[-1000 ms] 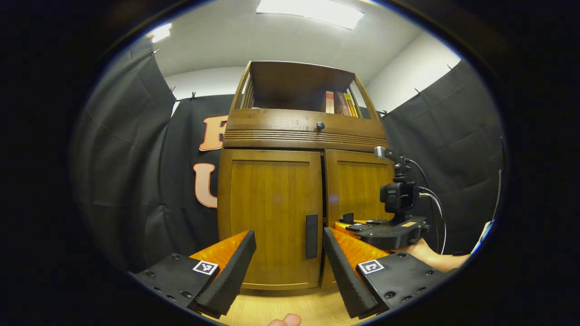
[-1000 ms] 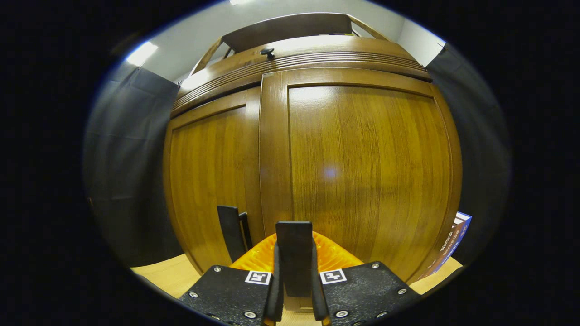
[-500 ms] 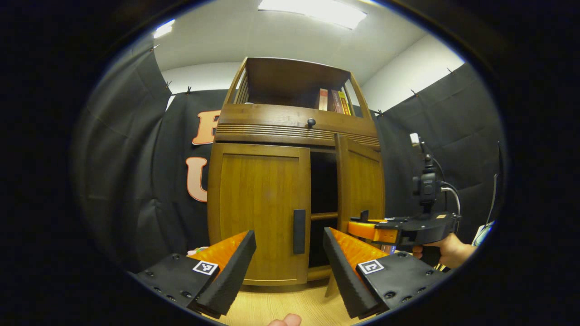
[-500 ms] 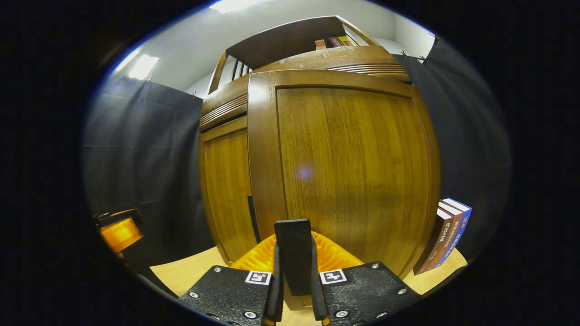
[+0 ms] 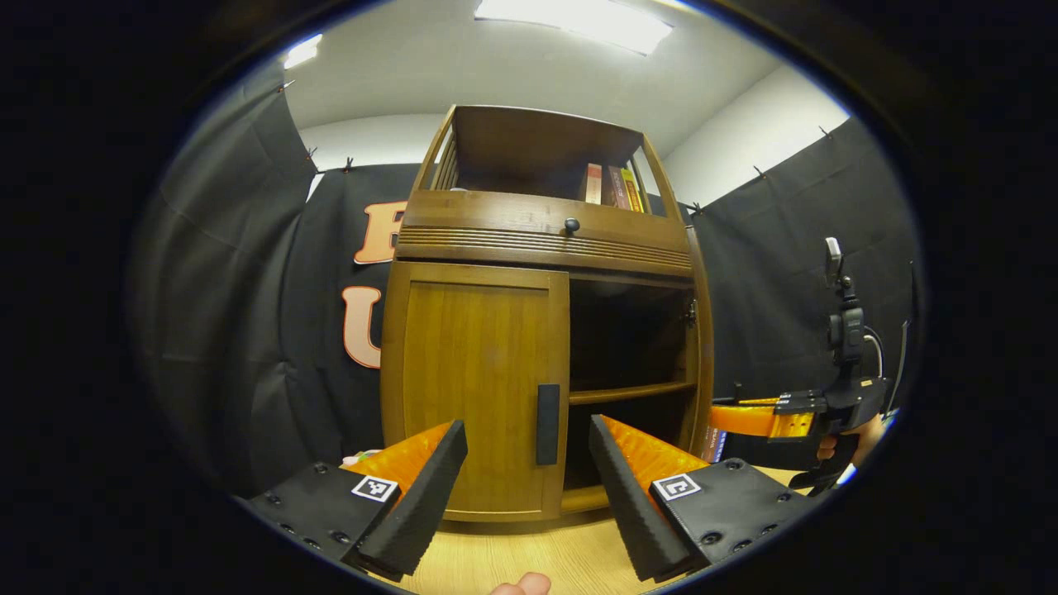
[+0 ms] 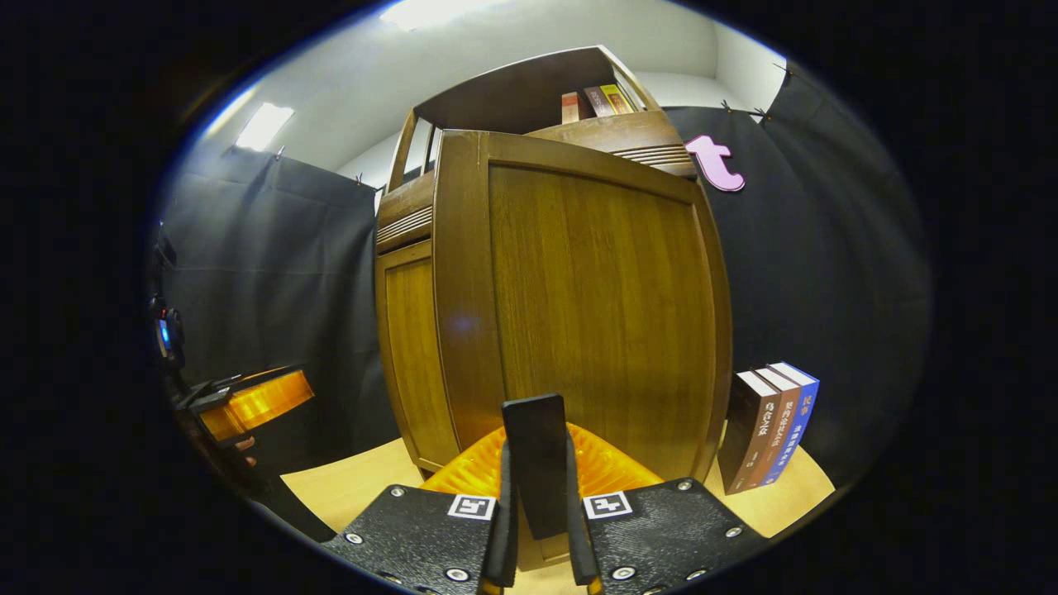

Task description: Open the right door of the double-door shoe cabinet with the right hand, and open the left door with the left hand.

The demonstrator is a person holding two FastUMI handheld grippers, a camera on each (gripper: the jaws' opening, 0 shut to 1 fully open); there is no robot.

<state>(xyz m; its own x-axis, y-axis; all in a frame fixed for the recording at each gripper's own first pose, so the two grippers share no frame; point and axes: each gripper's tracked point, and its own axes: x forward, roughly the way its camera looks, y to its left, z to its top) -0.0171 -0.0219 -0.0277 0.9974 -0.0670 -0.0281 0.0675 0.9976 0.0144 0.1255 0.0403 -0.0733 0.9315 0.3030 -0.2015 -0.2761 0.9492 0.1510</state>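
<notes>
The wooden shoe cabinet (image 5: 541, 235) stands straight ahead in the left gripper view. Its left door (image 5: 471, 380) is closed, with a dark vertical handle (image 5: 548, 424) at its inner edge. My left gripper (image 5: 529, 496) is open, a short way in front of that handle and touching nothing. The right door (image 5: 701, 355) stands wide open, seen edge-on, baring a dark interior with a shelf (image 5: 628, 392). In the right gripper view the right door (image 6: 595, 306) faces me, and my right gripper (image 6: 537, 504) is shut on its dark handle (image 6: 537, 454).
Three upright books (image 6: 773, 426) stand on the wooden surface (image 6: 355, 487) just beyond the open door. More books (image 5: 607, 186) sit on the cabinet's top shelf, above a drawer knob (image 5: 571, 224). Black cloth walls close in on both sides.
The right door has swung from barely ajar to wide open, with my right gripper moving out to the right on its handle. The left gripper has kept open before the left door.
</notes>
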